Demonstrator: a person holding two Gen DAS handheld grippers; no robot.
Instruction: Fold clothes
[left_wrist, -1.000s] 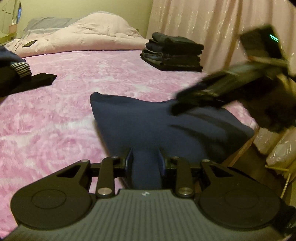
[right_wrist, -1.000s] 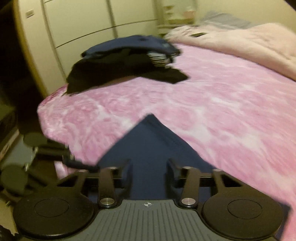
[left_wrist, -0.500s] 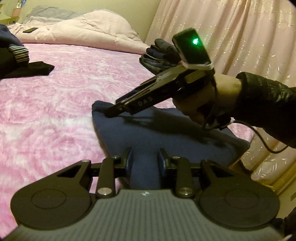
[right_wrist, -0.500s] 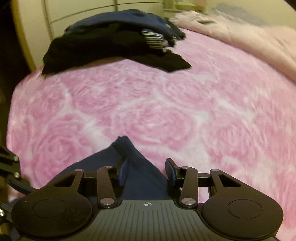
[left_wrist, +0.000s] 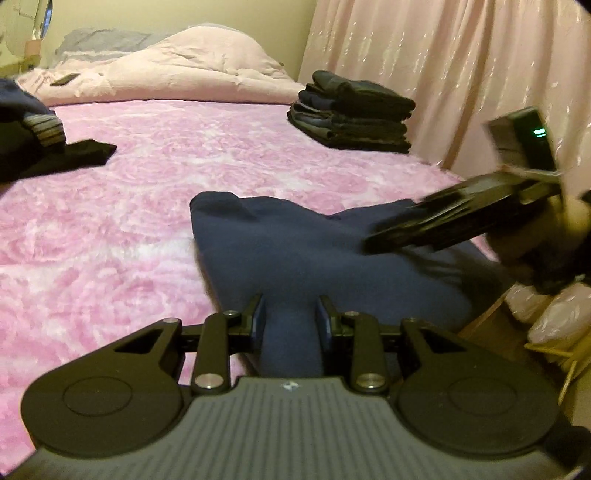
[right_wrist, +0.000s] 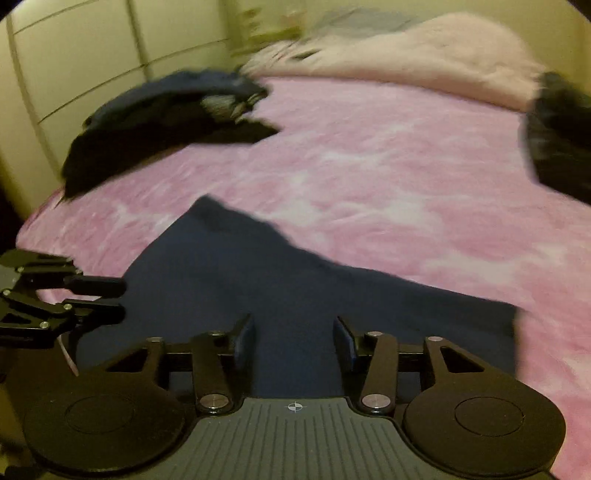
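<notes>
Here, left wrist view: left gripper (left_wrist: 290, 317) jaws clenched on a bunched fold of the navy garment (left_wrist: 306, 254), spread on the pink bed (left_wrist: 122, 206). Behind the garment, folded dark stack (left_wrist: 351, 114); right gripper (left_wrist: 436, 225) blurred above the garment's right side. Right wrist view: right gripper (right_wrist: 293, 338) jaws opening, garment (right_wrist: 258, 273) beneath, ungripped.
</notes>
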